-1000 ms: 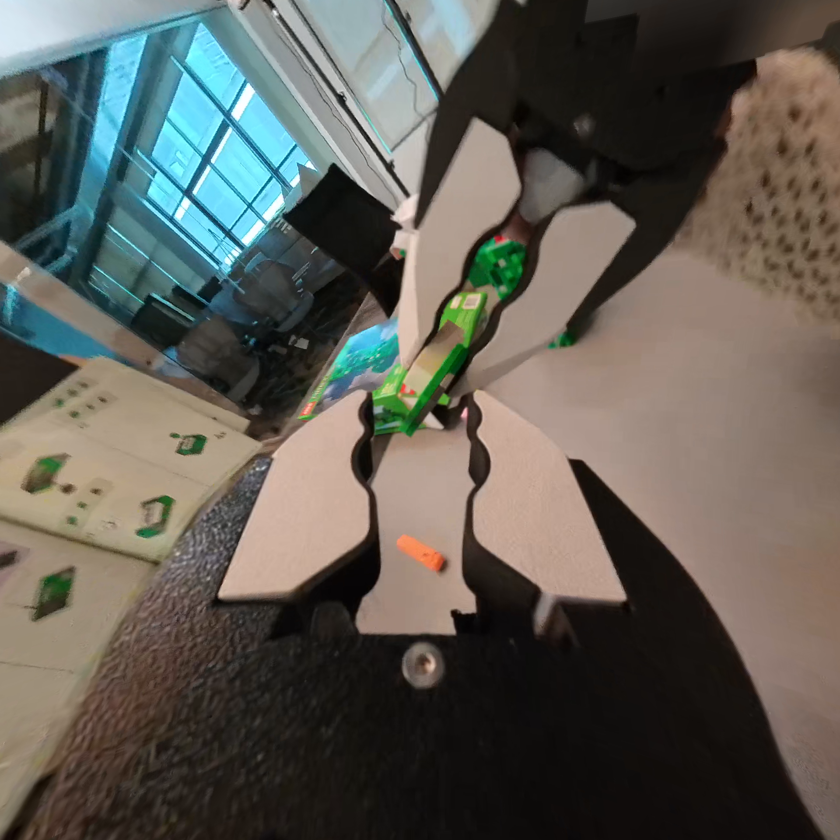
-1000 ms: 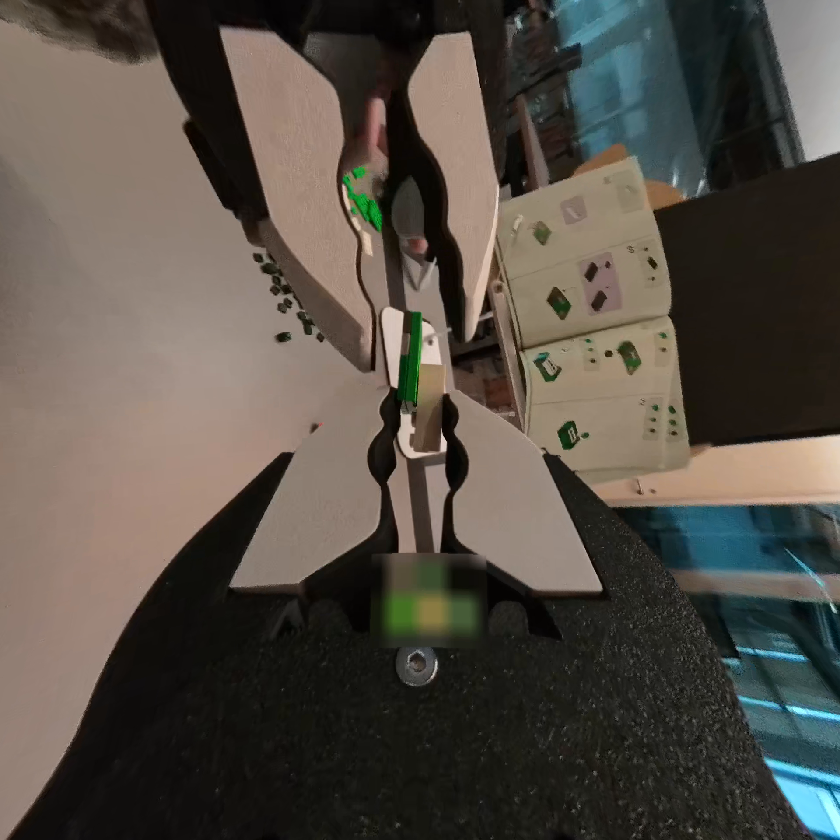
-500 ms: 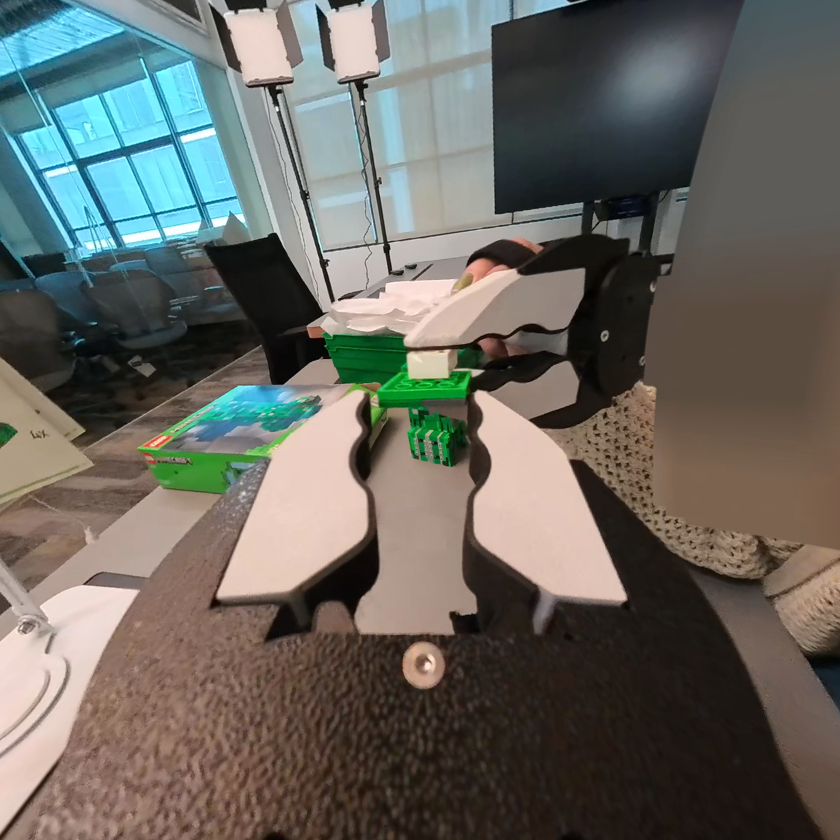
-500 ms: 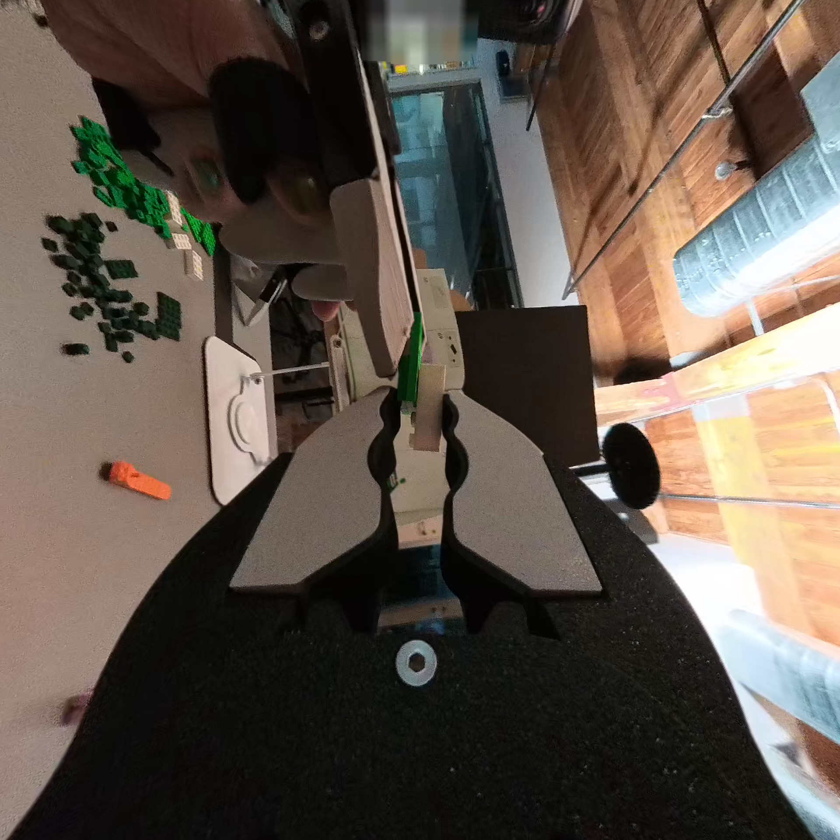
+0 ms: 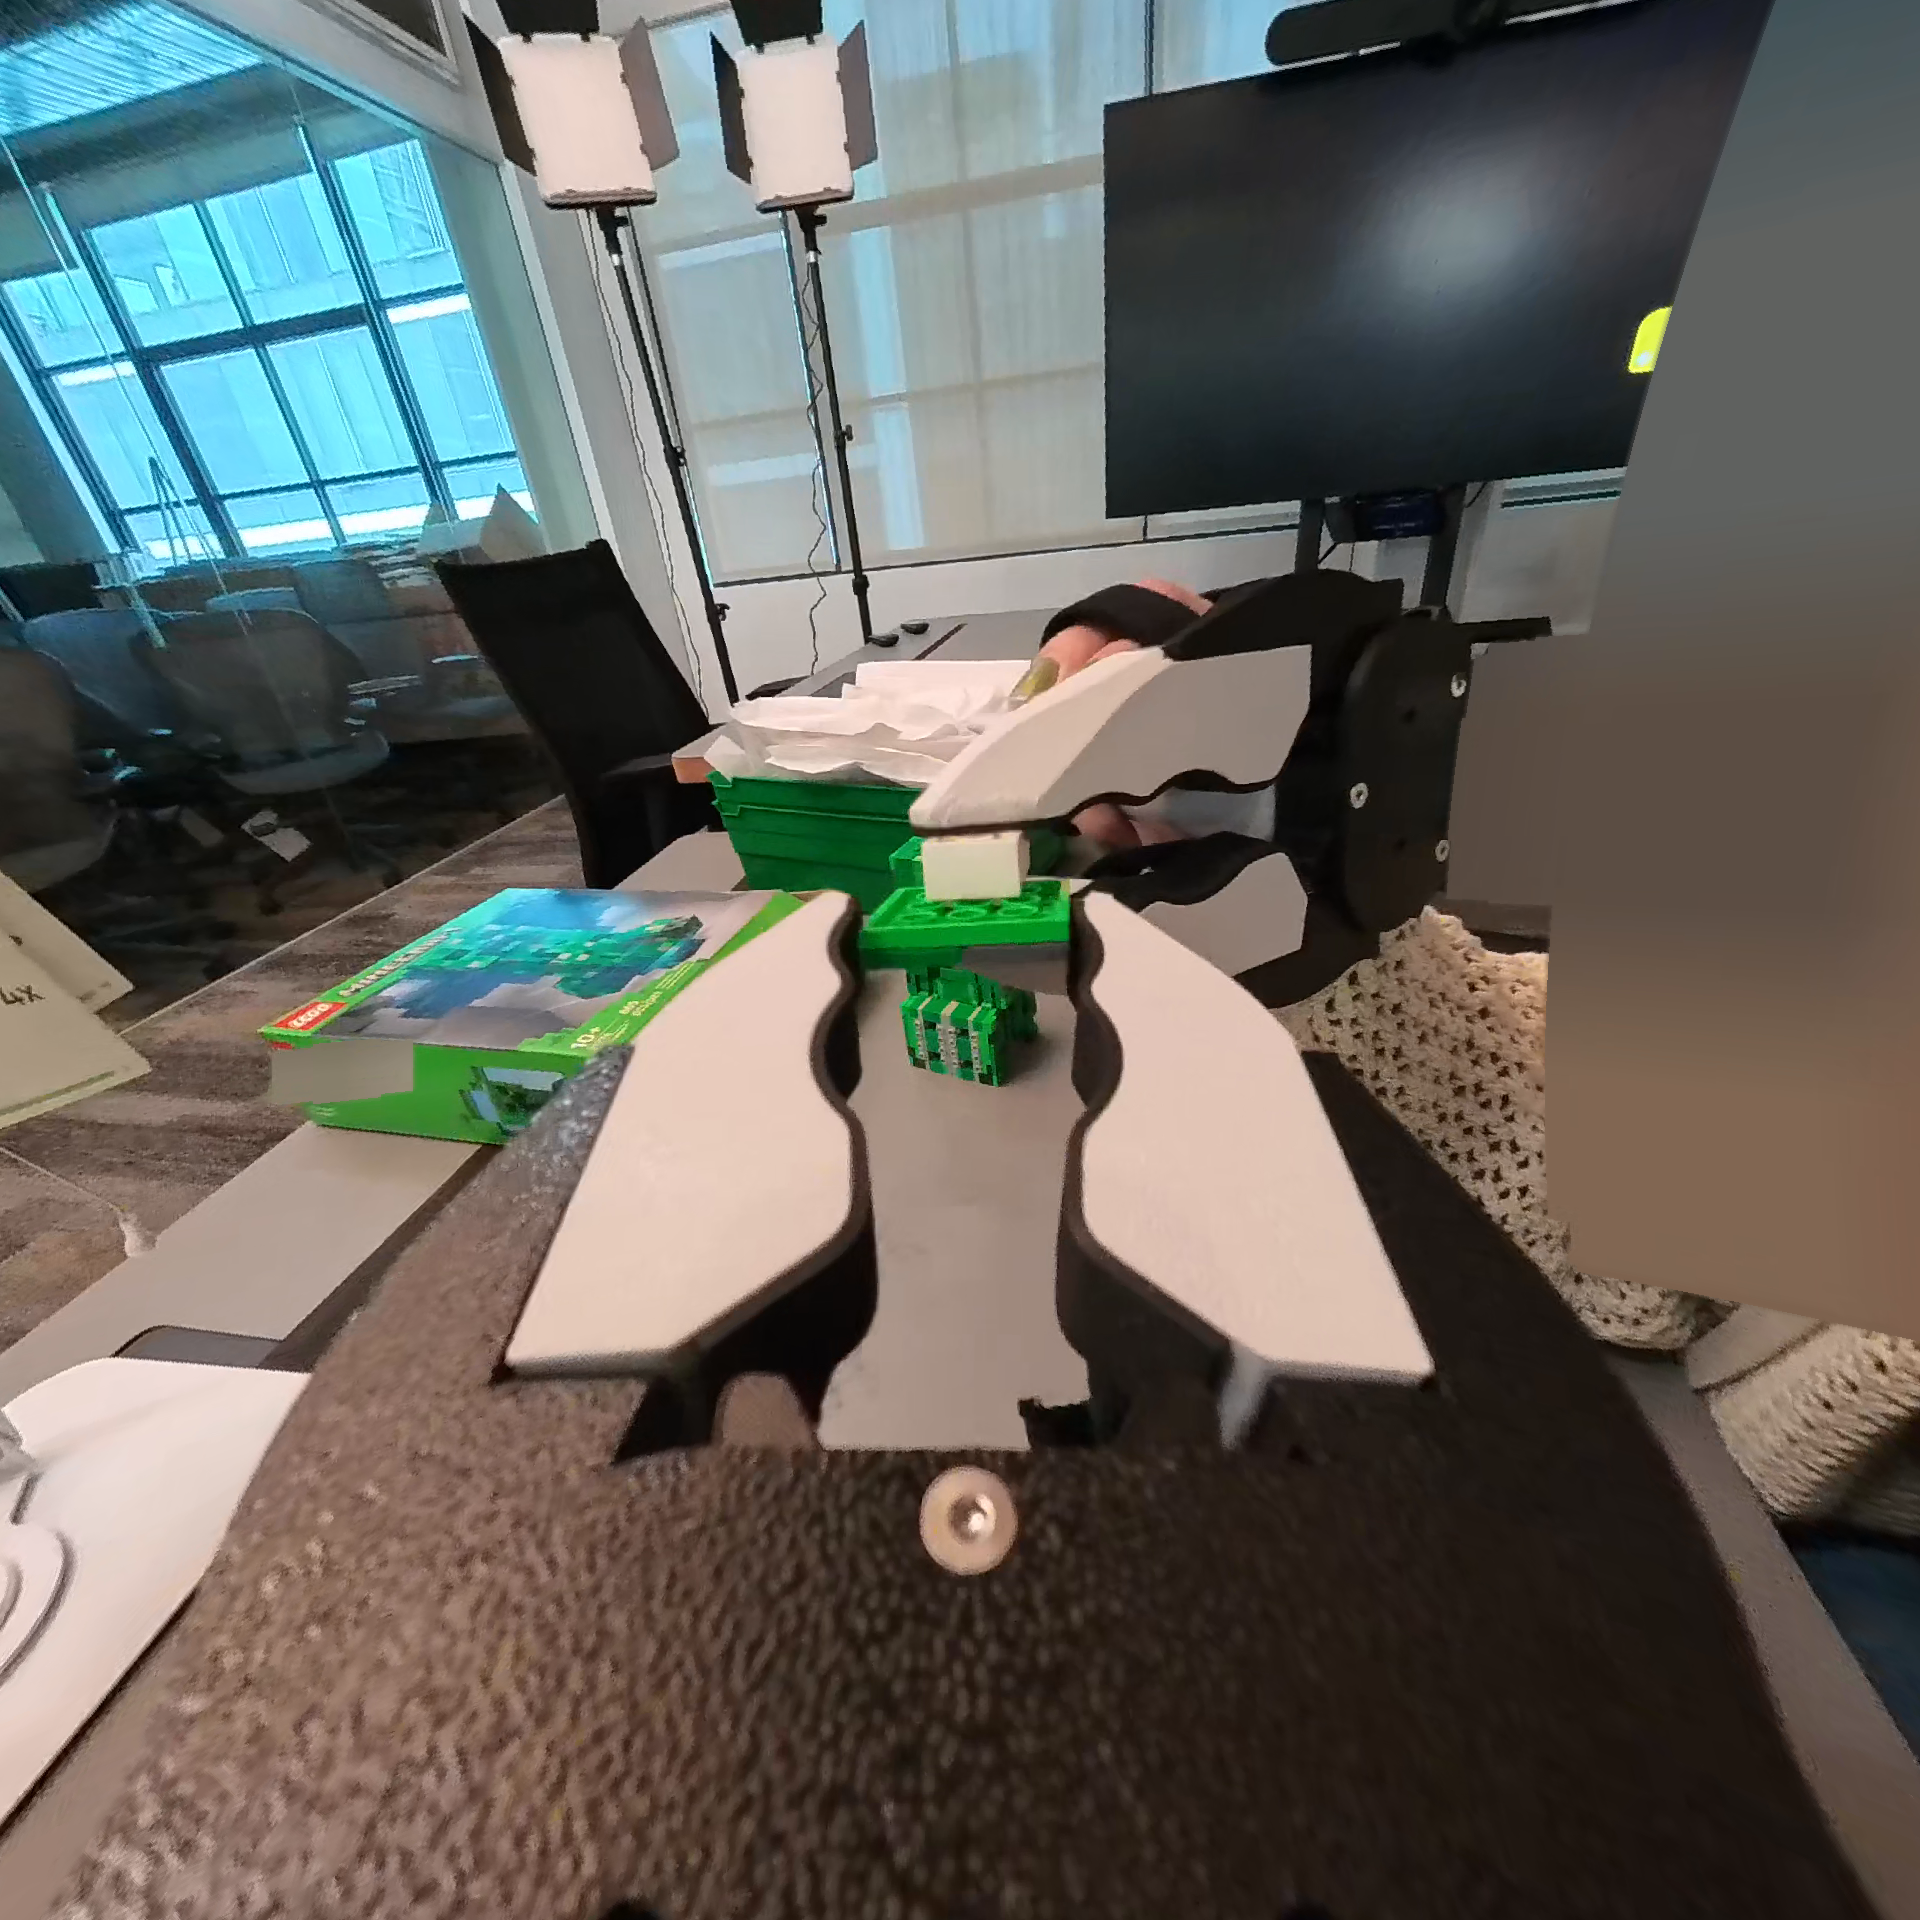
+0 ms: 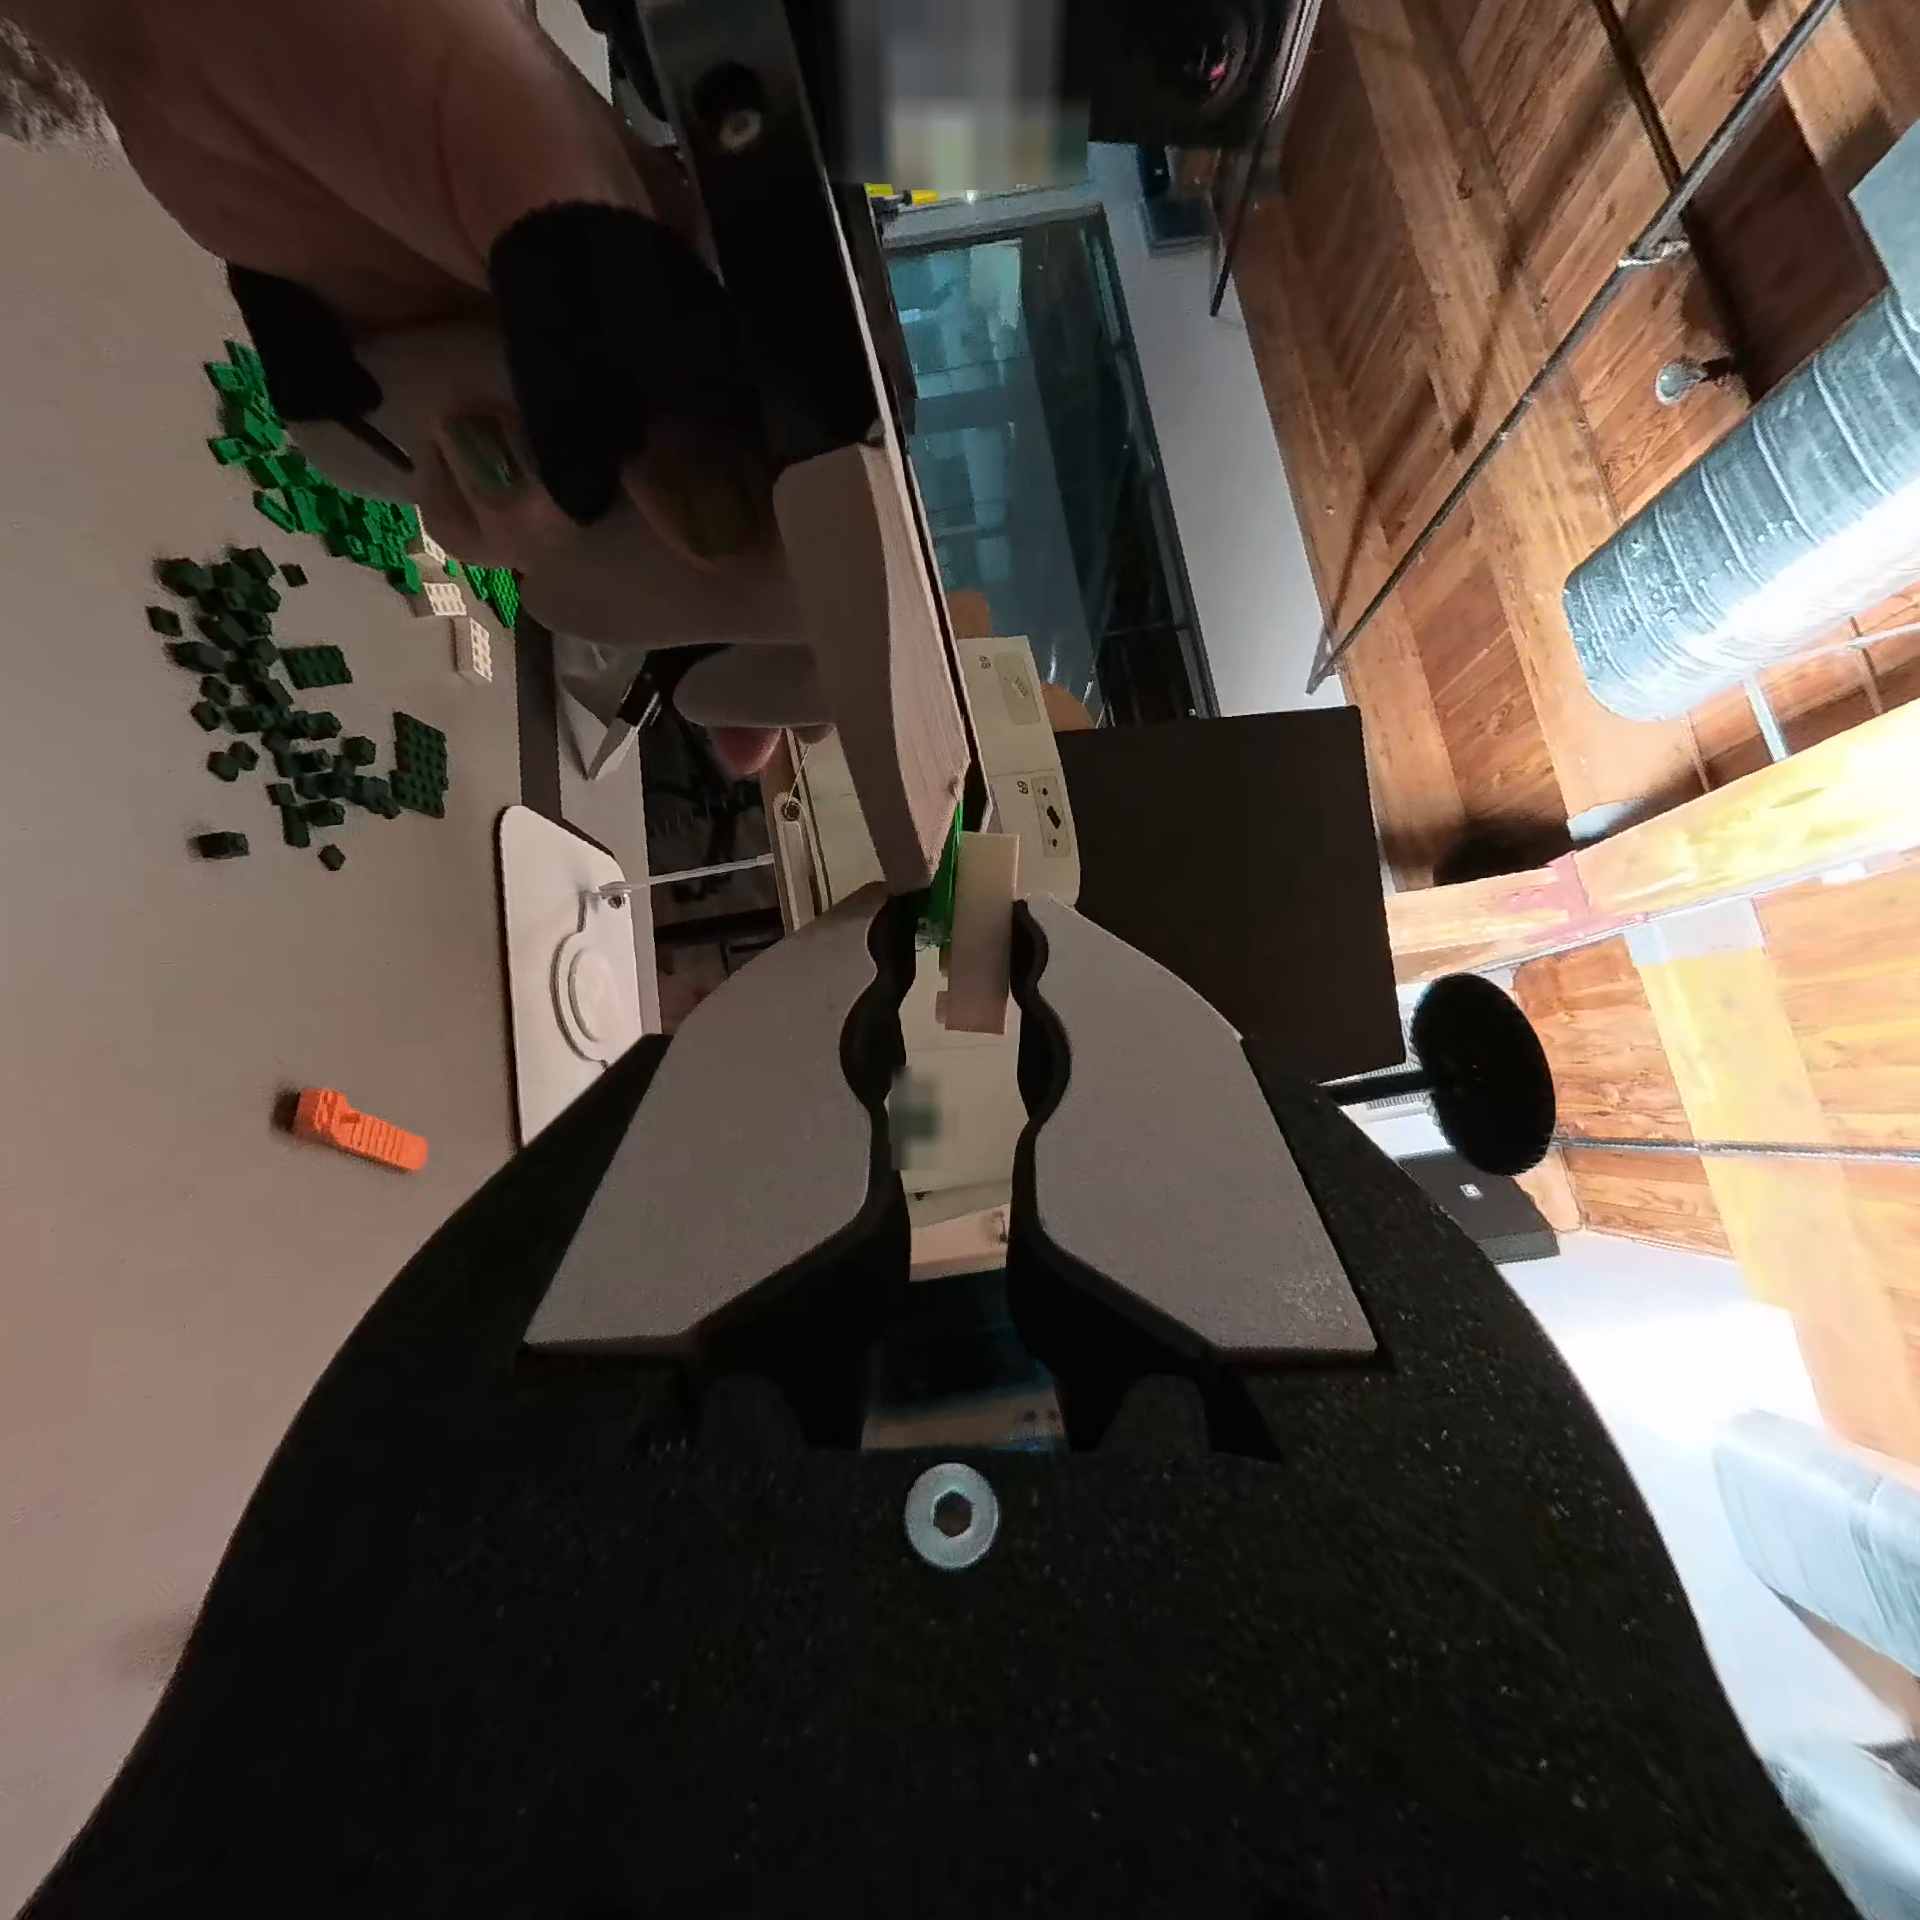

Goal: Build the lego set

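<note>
Plate (image 5: 966, 923), green, sits pinched between left gripper (image 5: 966, 935) jaws, above the surface. Right gripper (image 6: 961, 914) jaws clamp the white brick (image 5: 971, 865) onto its studs. I'd square it up, then squeeze straight down so nothing twists.

1. We see two panel lights (image 5: 595, 99) on stands by the windows.
2. A dark screen (image 5: 1382, 291) stands right of them.
3. We make out a black chair (image 5: 561, 665) at the table's (image 5: 343, 1216) far edge.
4. White crumpled paper (image 5: 862, 717) lies heaped behind it.
5. A white flat base (image 6: 566, 966) rests on the table.
6. Overhead, a ribbed silver duct (image 6: 1756, 551) runs along wooden panels (image 6: 1475, 270).
</note>
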Motion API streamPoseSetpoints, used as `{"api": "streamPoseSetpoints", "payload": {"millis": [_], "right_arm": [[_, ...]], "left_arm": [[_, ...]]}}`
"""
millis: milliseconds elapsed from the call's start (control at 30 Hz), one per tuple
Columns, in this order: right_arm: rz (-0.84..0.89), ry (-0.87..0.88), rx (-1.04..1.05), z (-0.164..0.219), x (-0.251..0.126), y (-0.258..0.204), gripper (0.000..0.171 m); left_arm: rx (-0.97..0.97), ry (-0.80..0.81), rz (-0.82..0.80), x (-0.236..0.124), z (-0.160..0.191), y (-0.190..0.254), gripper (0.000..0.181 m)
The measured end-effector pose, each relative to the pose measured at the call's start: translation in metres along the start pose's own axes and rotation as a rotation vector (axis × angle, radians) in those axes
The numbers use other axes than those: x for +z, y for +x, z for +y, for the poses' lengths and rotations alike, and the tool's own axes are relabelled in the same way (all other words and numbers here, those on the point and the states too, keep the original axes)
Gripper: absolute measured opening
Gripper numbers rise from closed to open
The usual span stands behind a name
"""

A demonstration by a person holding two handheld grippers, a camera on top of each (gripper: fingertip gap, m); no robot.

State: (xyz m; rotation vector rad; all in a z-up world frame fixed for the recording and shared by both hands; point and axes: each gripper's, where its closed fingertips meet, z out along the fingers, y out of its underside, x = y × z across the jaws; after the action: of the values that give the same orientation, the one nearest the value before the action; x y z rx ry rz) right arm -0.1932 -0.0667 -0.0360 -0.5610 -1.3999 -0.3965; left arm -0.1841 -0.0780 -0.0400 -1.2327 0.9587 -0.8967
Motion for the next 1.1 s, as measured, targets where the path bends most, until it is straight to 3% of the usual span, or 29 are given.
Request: {"api": "streamPoseSetpoints", "payload": {"millis": [267,400,567,700,833,933,1000,1100], "right_arm": [[-0.034,-0.031,0.058,0.007,0.005,-0.006,0.018],[-0.043,-0.054,0.115,0.014,0.004,-0.004,0.032],[-0.099,-0.078,0.357,0.032,-0.001,0.001,0.035],[-0.226,0.121,0.594,0.017,-0.015,0.002,0.029],[-0.441,0.333,0.877,-0.012,-0.031,0.005,0.037],[-0.511,0.300,0.888,-0.018,-0.028,-0.006,0.034],[-0.553,0.214,0.855,-0.015,-0.023,-0.020,0.033],[-0.604,0.220,0.874,-0.019,-0.022,-0.027,0.029]], "left_arm": [[-0.094,-0.036,-0.026,-0.002,0.007,-0.011,0.037],[-0.252,0.026,-0.020,-0.009,0.005,-0.024,0.037],[-0.366,0.121,0.101,-0.020,-0.001,-0.026,0.036],[-0.235,0.155,0.203,-0.028,-0.006,-0.012,0.036],[0.073,0.014,0.137,-0.025,0.009,-0.003,0.037],[0.221,-0.033,0.142,-0.022,0.013,0.010,0.037],[0.246,-0.049,0.141,-0.020,0.014,0.013,0.037],[0.271,-0.111,0.143,-0.017,0.021,0.015,0.037]]}}
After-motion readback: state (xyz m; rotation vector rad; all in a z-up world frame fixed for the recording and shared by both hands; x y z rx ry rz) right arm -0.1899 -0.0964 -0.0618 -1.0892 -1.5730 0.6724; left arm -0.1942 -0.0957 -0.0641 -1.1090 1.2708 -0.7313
